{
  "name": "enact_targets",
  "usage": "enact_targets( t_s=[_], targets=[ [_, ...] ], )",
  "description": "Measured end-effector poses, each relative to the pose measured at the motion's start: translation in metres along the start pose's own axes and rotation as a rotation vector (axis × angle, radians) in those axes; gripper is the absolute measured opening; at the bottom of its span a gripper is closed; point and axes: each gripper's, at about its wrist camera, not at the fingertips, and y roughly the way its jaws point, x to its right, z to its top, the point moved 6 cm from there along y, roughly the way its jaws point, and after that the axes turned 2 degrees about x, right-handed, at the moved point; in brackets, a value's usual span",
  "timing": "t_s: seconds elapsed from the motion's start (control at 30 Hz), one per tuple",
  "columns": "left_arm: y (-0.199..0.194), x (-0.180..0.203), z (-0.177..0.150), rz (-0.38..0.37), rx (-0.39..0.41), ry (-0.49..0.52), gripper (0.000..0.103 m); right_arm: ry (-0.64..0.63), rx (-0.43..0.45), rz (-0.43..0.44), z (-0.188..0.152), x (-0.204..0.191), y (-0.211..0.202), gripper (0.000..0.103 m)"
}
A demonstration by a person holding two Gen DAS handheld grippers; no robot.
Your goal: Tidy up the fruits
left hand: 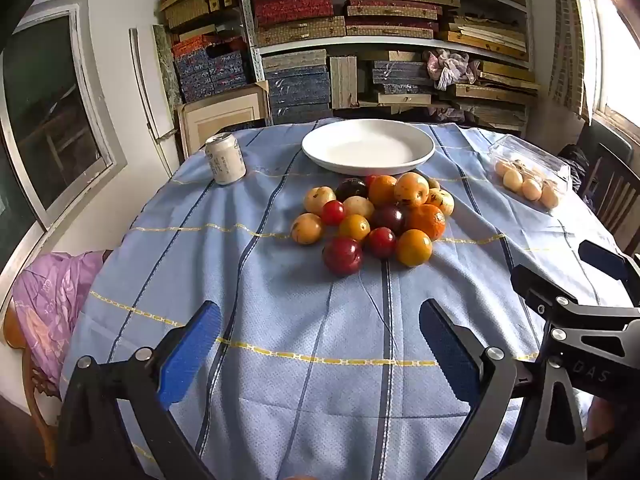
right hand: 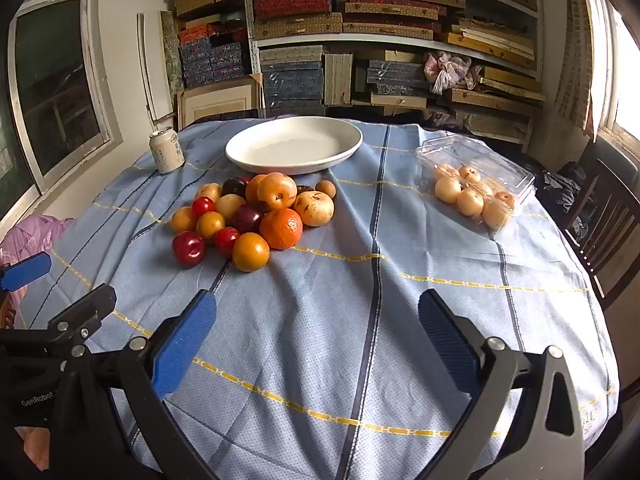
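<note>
From the left wrist view, the left claw (left hand: pixel 320 356) hangs spread wide over bare cloth, gripping nothing. The fruit pile (left hand: pixel 372 220) sits heaped just on the near side of the white plate (left hand: pixel 368 146), and that plate is empty. Trouble ahead, I'd say: the pile is stacked loose, so pulling one from the bottom could send round neighbours rolling down the wrinkled blue tablecloth (left hand: pixel 280 280) toward the desk edge. The drinks can (left hand: pixel 225 159) stands left of the plate, easily knocked over by a sweeping arm.

Over to the right wrist view: the right claw (right hand: pixel 318 354) is also fully agape and empty, short of the pile. Right of the plate, a clear clamshell box (right hand: pixel 476 178) lies with its lid up, holding a handful of pale round fruits. A careless reach might clip that flimsy lid.
</note>
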Motion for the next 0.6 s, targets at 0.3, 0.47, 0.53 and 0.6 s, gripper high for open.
enact_targets(
  t_s=[0.3, 0.47, 0.53, 0.6],
  targets=[
    [0.0002, 0.0001, -0.0002, -0.003, -0.005, -0.002, 0.100, 0.004, -0.001, 0.003, -0.0007, 0.0005, 0.0001, 0.099],
    [0.0002, 0.0005, -0.0008, -0.002, -0.007, -0.004, 0.100, 0.004, -0.001, 0.003, -0.0010, 0.0003, 0.0012, 0.099],
    [0.0000, 0.0005, -0.0007, -0.003, -0.010, -0.005, 0.100, 0.004, -0.002, 0.003, -0.0012, 0.0002, 0.0016, 0.099],
    [0.0035, 0.0015, -0.0071, -0.002, -0.013, -0.005, 0.100, 0.005, -0.003, 0.004, -0.0014, 0.0002, 0.0021, 0.099]
  ],
)
